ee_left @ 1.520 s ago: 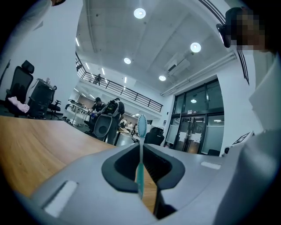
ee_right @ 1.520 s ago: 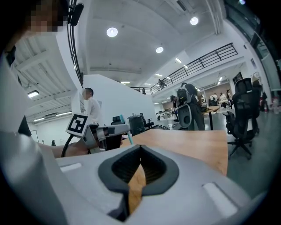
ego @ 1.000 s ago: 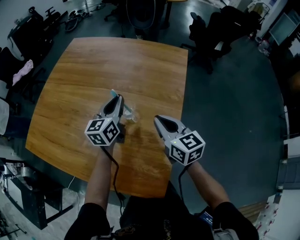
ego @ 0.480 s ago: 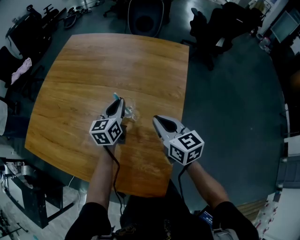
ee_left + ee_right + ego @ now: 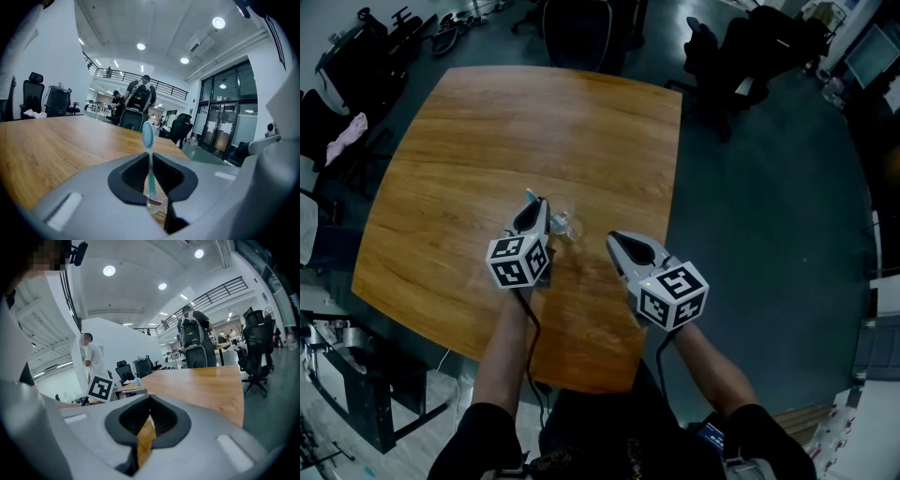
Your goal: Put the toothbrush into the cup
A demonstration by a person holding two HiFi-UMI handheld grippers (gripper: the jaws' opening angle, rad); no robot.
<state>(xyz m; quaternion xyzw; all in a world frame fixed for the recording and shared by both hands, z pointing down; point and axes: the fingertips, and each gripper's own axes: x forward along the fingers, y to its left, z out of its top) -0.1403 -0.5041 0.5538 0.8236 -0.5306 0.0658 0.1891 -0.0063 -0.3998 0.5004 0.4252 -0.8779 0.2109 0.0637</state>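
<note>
Since a second ago my left gripper [image 5: 538, 208] has slid a little to the right over the table [image 5: 487, 122], while my right gripper [image 5: 616, 241] has hardly shifted. Closest to me, both grippers hang low over the near part of the table, the right one just beside the table's right edge. The left fingers [image 5: 133, 176] are closed on the toothbrush [image 5: 147, 138], pinching its teal handle so that it stands upright with the bristle head above them. The right fingers are pressed together with nothing in them; only a thin slit of wood grain shows between. Just past the left fingers sits the clear cup [image 5: 562, 225], standing on the table a little right of the gripper's tip and below the toothbrush's handle. Beyond it the table runs on bare to its far edge, where dark office chairs [image 5: 727, 56] stand on the floor.
</note>
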